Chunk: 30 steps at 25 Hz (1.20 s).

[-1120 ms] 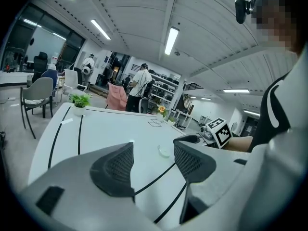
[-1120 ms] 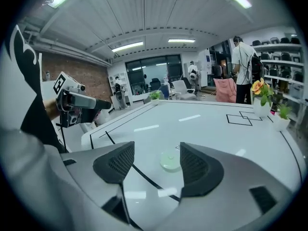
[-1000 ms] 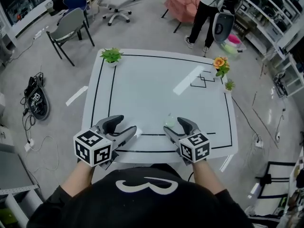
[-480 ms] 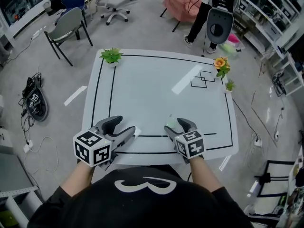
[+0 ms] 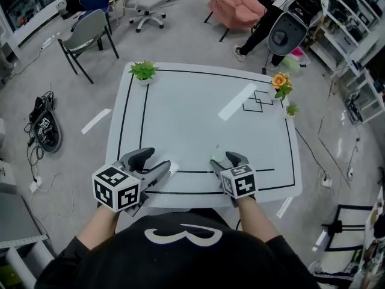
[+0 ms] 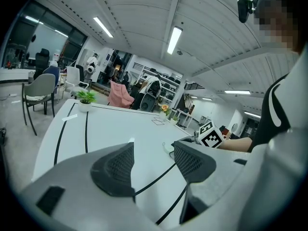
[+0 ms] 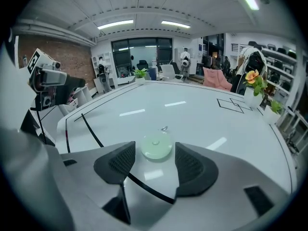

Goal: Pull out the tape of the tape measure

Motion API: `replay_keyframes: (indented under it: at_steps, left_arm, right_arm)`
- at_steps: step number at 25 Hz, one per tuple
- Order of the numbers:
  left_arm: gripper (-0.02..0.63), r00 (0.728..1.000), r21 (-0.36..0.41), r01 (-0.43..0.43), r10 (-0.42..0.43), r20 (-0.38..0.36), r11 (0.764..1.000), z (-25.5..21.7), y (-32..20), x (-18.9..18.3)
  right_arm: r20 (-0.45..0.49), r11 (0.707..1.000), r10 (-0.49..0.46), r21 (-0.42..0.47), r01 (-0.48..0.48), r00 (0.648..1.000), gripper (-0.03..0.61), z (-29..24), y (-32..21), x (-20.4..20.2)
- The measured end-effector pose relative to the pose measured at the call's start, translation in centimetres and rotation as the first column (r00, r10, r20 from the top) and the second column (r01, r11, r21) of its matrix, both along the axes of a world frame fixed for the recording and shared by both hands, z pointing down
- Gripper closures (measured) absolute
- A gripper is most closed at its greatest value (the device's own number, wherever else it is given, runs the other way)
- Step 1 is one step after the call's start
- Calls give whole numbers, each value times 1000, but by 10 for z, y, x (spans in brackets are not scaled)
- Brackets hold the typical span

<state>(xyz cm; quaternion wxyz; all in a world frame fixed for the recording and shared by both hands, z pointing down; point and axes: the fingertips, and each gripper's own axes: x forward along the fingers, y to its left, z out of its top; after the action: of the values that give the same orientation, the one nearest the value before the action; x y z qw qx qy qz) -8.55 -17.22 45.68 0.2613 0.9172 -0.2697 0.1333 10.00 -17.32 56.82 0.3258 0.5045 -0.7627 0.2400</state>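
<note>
1. Table (image 5: pixel 198 113): white top with black border lines. It lies under both grippers and runs on well beyond them.
2. Grey chair (image 5: pixel 90 32): on the floor, well beyond the left gripper, off the table's far left corner.
3. Left gripper (image 5: pixel 157 160): at the near edge of the table, well to the left of the right gripper. In its own view (image 6: pixel 154 162) the jaws stand moderately apart. Only bare tabletop and a black line show between the pads, and it holds nothing.
4. Right gripper (image 5: pixel 225 161): at the near edge, with its marker cube toward the person. In its own view (image 7: pixel 154 165) the jaws stand about as far apart as the left pair. A sliver of table shows on each side of the case, and neither pad can be seen to touch it.
5. Potted green plant (image 5: pixel 143 71): at the far corner, straight beyond the left gripper.
6. Orange flower (image 5: pixel 279 82): at the far right edge, beyond the right gripper and to its right. A smaller green sprig (image 5: pixel 291 108) stands just nearer.
7. Tape measure (image 7: pixel 156 147): a pale green round case lying flat on the table at the mouth of the right gripper's jaws, centred between their tips. It is well to the right of the left gripper. Being a disc, it shows no long axis. No tape shows drawn out.
8. Metal ring (image 7: pixel 164 128): on the far rim of the case. It points away from the right gripper, slightly to its right.
</note>
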Motion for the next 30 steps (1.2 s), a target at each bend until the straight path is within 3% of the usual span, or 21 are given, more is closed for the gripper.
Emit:
replay_keyframes:
  at_steps: [4, 12, 19, 25, 30]
  left_arm:
    - [365, 1000, -3, 8, -8, 4, 1000, 2, 2, -5]
    - [365, 999, -8, 32, -32, 4, 999, 4, 3, -16]
    - [365, 999, -9, 31, -31, -4, 999, 1, -1, -19]
    - [365, 1000, -10, 18, -18, -17, 1000, -3, -8, -16]
    - [365, 1000, 14, -18, 18, -11, 1000, -8, -14, -17]
  right_arm:
    - [-6, 1000, 1, 6, -1, 1000, 360, 0, -2, 0]
    - [2, 1000, -6, -8, 6, 1000, 364, 0, -2, -2]
    - [76, 1000, -19, -7, 20, 997, 364, -15, 2, -6]
    - [209, 994, -96, 62, 85, 973, 364, -54, 3, -19]
    - [273, 970, -229, 142, 197, 934, 364, -92, 9, -43]
